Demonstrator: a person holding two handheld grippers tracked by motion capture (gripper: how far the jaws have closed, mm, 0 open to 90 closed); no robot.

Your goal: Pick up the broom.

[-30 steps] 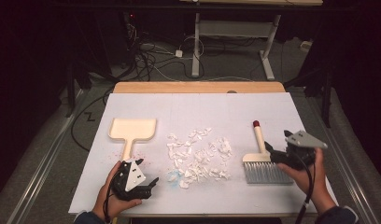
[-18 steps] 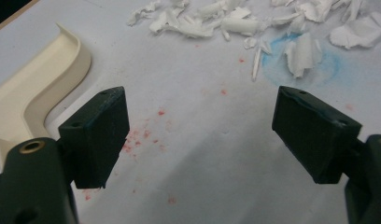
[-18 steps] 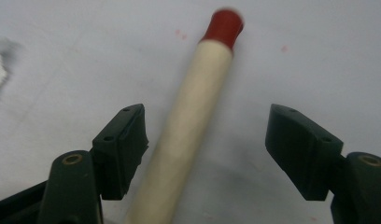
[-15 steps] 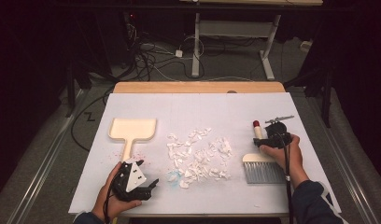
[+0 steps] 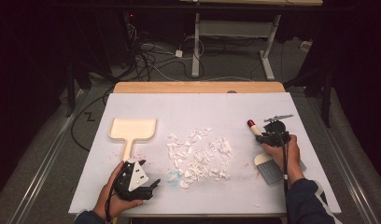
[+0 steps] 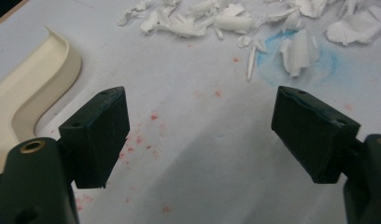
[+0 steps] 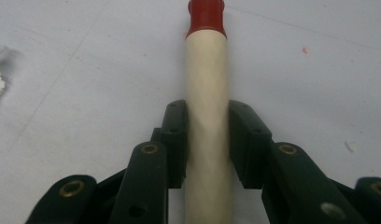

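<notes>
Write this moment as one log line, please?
right gripper: shut on brush handle | left gripper: open, empty | paper scraps: unswept | dustpan: untouched

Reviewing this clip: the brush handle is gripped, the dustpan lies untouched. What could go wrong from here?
The right gripper clamps the round brush handle, which might twist while sweeping. The paper scraps are light and could scatter past the dustpan. The left gripper is open near the dustpan; unheld, the pan may slide.
</notes>
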